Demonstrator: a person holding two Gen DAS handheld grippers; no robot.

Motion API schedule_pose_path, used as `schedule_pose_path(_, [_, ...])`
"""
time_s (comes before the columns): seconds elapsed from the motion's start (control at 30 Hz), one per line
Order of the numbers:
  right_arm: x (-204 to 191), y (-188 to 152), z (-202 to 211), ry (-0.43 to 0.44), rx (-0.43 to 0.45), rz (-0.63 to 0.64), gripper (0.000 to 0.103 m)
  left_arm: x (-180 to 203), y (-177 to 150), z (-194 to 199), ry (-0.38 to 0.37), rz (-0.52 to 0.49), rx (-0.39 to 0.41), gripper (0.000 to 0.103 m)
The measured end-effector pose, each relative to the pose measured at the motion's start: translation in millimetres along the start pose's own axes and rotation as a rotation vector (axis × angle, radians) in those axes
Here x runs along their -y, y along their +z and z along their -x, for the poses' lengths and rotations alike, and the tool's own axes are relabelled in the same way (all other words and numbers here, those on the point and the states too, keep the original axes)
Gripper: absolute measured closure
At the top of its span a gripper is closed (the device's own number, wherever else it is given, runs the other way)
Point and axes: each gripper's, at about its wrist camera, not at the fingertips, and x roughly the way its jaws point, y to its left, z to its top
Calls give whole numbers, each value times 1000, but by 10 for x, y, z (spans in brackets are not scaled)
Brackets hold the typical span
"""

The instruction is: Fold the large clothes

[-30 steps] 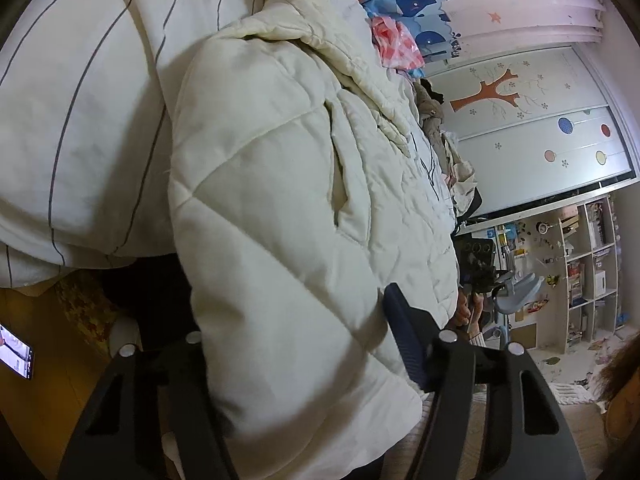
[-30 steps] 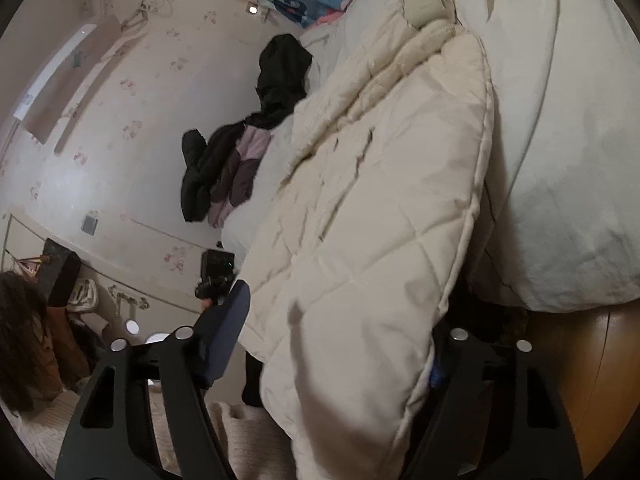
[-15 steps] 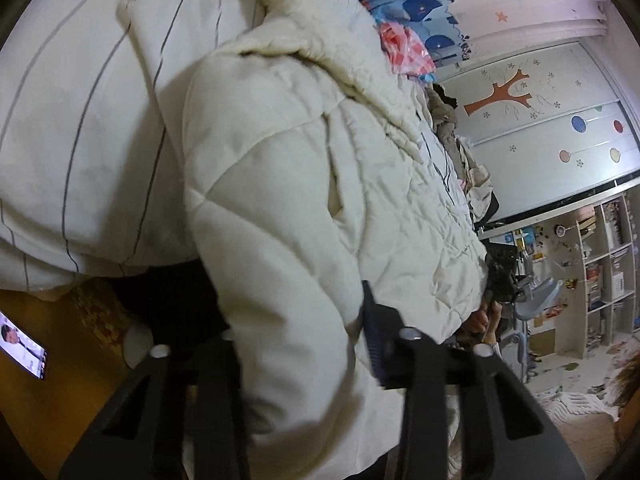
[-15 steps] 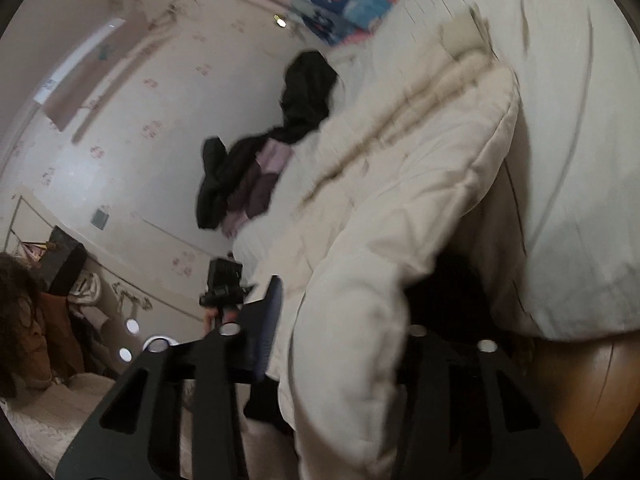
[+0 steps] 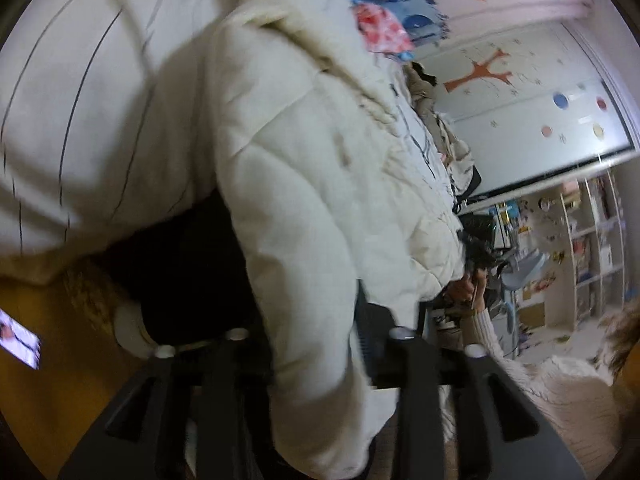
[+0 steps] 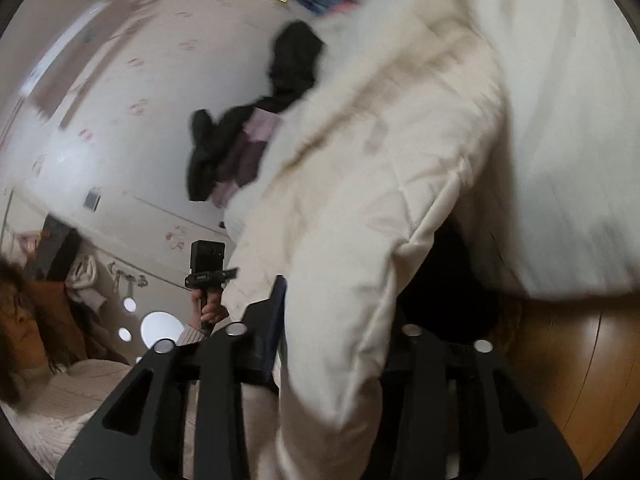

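A: What is the left tool [image 5: 316, 344] doing?

B: Its jaws are part-way apart and easing wider, with the hem of the cream quilted coat [image 5: 320, 184] bunched between them; the fingers press into the padding on both sides, so the cloth is clamped.

A: And the right tool [image 6: 332, 336]?

B: The same. Its jaws are partly apart and widening, with a thick fold of the coat [image 6: 380, 184] filling the gap and gripped between the fingers.

A: How much room is there around them?

B: The coat's lower edge hangs off the side of the bed, over a dark gap beneath the white striped duvet [image 5: 80, 112]. Wooden floor [image 6: 560, 360] shows below and to the outside of each tool. Between the tools lies the person's knitted sleeve [image 5: 560, 392]. A dark heap of clothes [image 6: 248, 136] sits farther up the bed, well clear of the coat.

A: How does the coat look?

B: Puffy, diamond-stitched, off-white, with a furry collar trim [image 6: 400, 80] at the far end. It lies lengthwise on the bed, its near end lifted and creased where the tools hold it. Both views are blurred.
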Motion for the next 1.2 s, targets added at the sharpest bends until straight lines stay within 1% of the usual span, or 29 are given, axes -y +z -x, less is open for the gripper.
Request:
schedule_pose_path(0.03, [75,-54,-1,1,-6,-18,63,-72,-9,-16,2,18,2,48])
schedule_pose_path(0.07, [127,-116,6,16,-4,-31,63,-118,-18,-38,6,38,5,37])
schedule_pose_path(0.1, [144,-164,12,40,4,-37,62,-163,-24,-71,5,58,11,36])
schedule_pose_path(0.17, [128,-219,-12,76,21,-29,62,-174,-34,-94,1,64,25,36])
schedule_pose_path(0.2, [118,-228,-27,78,26,-22,62,-159,-32,-90,8,60,36,36])
schedule_pose_path(0.23, [102,-231,-44,76,35,-13,62,-128,-21,-75,26,53,61,38])
schedule_pose_path(0.27, [84,-226,-68,80,53,-1,62,-72,-11,-57,49,42,86,50])
schedule_pose_path(0.3, [63,-218,-82,87,70,12,63,15,-16,-67,67,28,98,65])
schedule_pose_path(0.33, [18,-199,-88,97,104,34,69,84,-14,-57,96,12,110,69])
schedule_pose_path(0.37, [-27,-180,-103,109,122,44,73,190,-20,-43,138,-16,128,77])
schedule_pose_path(0.4, [-73,-158,-108,121,139,53,78,270,-25,-35,164,-39,139,83])
schedule_pose_path(0.43, [-145,-129,-105,142,164,68,80,375,-35,-7,184,-65,157,85])
schedule_pose_path(0.47, [-209,-111,-109,156,178,76,80,486,-49,44,182,-94,182,87])
schedule_pose_path(0.53, [-371,-71,-85,187,201,105,80,680,-75,172,157,-146,225,88])
schedule_pose_path(0.6, [-553,-53,-8,229,208,151,80,872,-120,266,145,-197,241,89])
schedule_pose_path(0.67, [-661,-60,83,240,200,193,80,1067,-198,271,169,-267,209,89])
schedule_pose_path(0.7, [-674,-65,110,233,186,202,80,1130,-247,233,206,-301,173,89])
schedule_pose_path(0.73, [-645,-75,127,218,165,198,80,1122,-261,207,217,-306,147,89])
schedule_pose_path(0.77, [-555,-97,121,184,129,177,80,1058,-279,173,221,-293,117,89])
schedule_pose_path(0.83, [-346,-152,104,152,79,120,76,855,-286,126,197,-237,73,86])
schedule_pose_path(0.87, [-172,-209,84,125,49,68,73,720,-295,104,186,-197,57,79])
schedule_pose_path(0.9, [-59,-255,69,106,28,34,64,570,-306,89,170,-150,48,64])
schedule_pose_path(0.93, [34,-295,53,94,15,4,55,463,-317,76,156,-117,46,55])
schedule_pose_path(0.97, [154,-350,45,79,8,-33,52,374,-334,62,148,-88,47,40])
schedule_pose_path(1.0, [225,-387,49,81,16,-55,51,311,-355,47,143,-65,51,34])
schedule_pose_path(1.1, [303,-445,68,150,55,-74,51,229,-350,-12,102,-28,64,34])
schedule_pose_path(1.13, [292,-441,56,166,61,-69,51,259,-340,-31,107,-34,76,34])
schedule_pose_path(1.17, [257,-427,39,182,75,-53,51,292,-327,-36,117,-43,92,40])
schedule_pose_path(1.2, [228,-414,24,201,89,-45,51,326,-316,-29,118,-48,105,59])
